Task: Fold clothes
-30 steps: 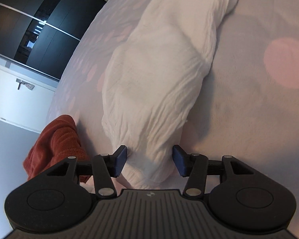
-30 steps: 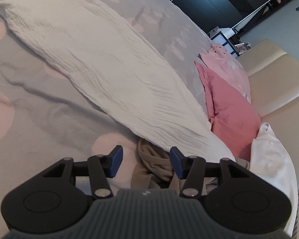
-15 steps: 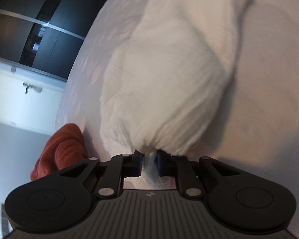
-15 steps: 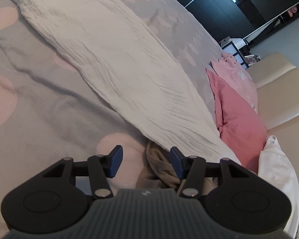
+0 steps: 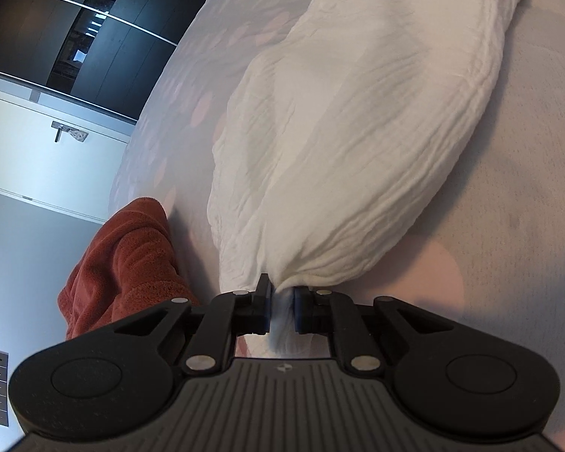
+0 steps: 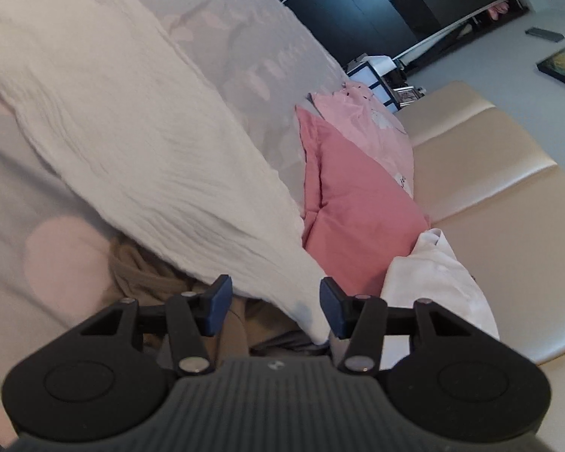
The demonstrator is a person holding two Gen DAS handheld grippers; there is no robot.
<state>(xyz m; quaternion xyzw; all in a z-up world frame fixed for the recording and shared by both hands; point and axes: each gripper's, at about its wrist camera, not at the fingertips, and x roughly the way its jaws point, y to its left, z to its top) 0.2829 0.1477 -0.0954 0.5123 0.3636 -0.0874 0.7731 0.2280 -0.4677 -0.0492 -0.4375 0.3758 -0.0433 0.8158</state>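
White garment [image 5: 358, 143] lies stretched lengthwise across the bed cover [image 5: 508, 226], grey w/ pale pink dots. Crinkly, thin fabric; it bunches to a neck at my near end, so I judge it limp & easy to drag.

L gripper [image 5: 281, 307]: jaws have just been closing, now pinching a gathered tuft of the white cloth between the blue pads. Cloth fans out from the pinch, taut folds radiating — reads as one end secured so I can lift or pull it straight.

R gripper [image 6: 274, 301]: jaws spread, nothing pinched. Opposite end of the same garment [image 6: 139, 143] tapers to a tip lying between the pads, closer to the right one, not pressed. I read that as lining up to grab the 2nd end; both ends held lets the piece be shaken flat before folding.

Under that tip: a tan garment [image 6: 139, 267], crumpled, partly covered by the white one. Risk: R pads could catch tan cloth along w/ the white.

Further out, R view: pink garments [image 6: 358, 196] stacked by a cream headboard [image 6: 489, 158], plus another white piece [image 6: 437, 275] — prob. a shirt, blurred here. L view: rust-red fleece [image 5: 124, 260] at the bed edge, just beside the white garment. Dark wardrobe [image 5: 75, 30] beyond.

Stage, as I judge it: early; nothing folded on this piece yet.
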